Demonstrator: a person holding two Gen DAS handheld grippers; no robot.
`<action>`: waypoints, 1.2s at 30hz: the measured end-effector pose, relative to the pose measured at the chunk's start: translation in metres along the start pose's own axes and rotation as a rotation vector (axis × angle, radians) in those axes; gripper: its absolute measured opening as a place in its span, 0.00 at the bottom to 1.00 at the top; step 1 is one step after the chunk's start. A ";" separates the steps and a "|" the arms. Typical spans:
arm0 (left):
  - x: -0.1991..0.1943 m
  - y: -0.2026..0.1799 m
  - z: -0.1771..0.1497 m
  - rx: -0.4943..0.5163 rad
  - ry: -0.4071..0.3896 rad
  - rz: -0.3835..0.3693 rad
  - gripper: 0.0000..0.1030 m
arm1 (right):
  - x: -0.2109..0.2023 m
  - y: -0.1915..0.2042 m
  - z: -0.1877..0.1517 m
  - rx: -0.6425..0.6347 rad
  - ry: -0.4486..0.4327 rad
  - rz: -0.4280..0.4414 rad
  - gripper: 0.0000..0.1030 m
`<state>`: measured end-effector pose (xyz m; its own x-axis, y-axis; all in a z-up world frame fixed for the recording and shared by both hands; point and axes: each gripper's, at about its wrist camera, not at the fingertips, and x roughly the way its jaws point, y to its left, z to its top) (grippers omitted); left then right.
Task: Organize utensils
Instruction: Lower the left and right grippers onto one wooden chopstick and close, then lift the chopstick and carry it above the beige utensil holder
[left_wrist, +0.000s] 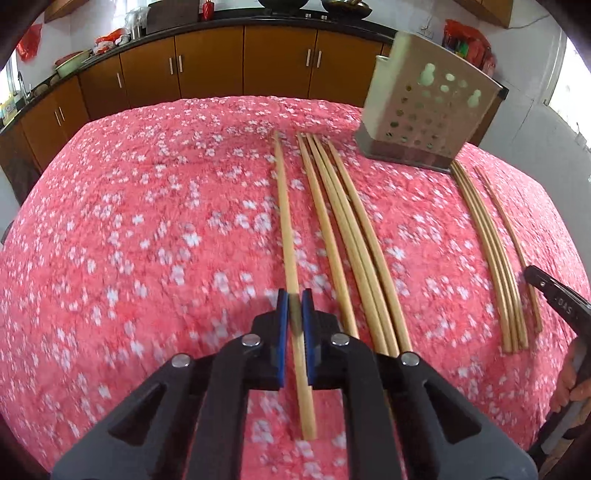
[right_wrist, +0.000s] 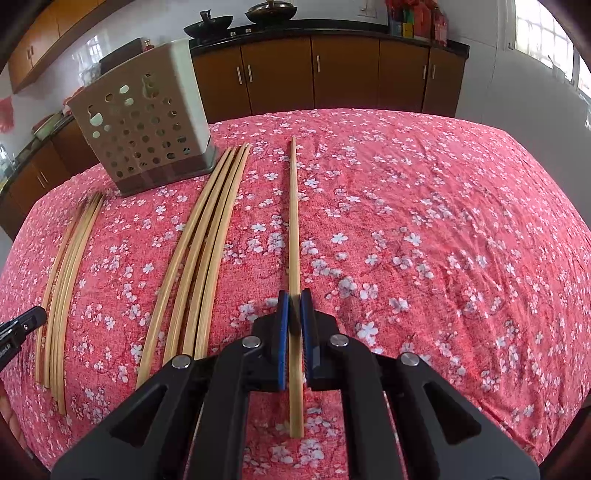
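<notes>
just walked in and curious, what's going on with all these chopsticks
A person is sorting chopsticks on a table with a pink floral cloth, a gripper in each hand. The left gripper has its jaws shut on one chopstick, and the right gripper is shut on another chopstick. Both still lie along the cloth. Two loose bundles lie between them, near the perforated holder, which none has gone into yet.

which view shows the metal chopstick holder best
The right wrist view: the holder stands whole and large there, showing its holed front and a plain side. In the left wrist view the holder is also whole but slightly blurred, showing mainly its front.
</notes>
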<state>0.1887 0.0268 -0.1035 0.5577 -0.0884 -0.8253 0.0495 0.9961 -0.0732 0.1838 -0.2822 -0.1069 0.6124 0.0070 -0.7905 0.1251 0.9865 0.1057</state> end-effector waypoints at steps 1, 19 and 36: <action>0.003 0.001 0.004 0.004 -0.001 0.008 0.08 | 0.003 -0.002 0.003 0.009 -0.001 -0.004 0.07; 0.001 0.022 0.012 -0.009 -0.083 -0.025 0.09 | -0.004 -0.020 -0.004 0.037 -0.047 0.005 0.08; -0.008 0.011 0.004 0.012 -0.080 0.024 0.08 | -0.008 -0.017 -0.010 0.035 -0.043 0.009 0.08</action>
<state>0.1885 0.0382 -0.0958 0.6231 -0.0644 -0.7795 0.0452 0.9979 -0.0464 0.1690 -0.2974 -0.1084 0.6469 0.0079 -0.7626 0.1461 0.9801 0.1341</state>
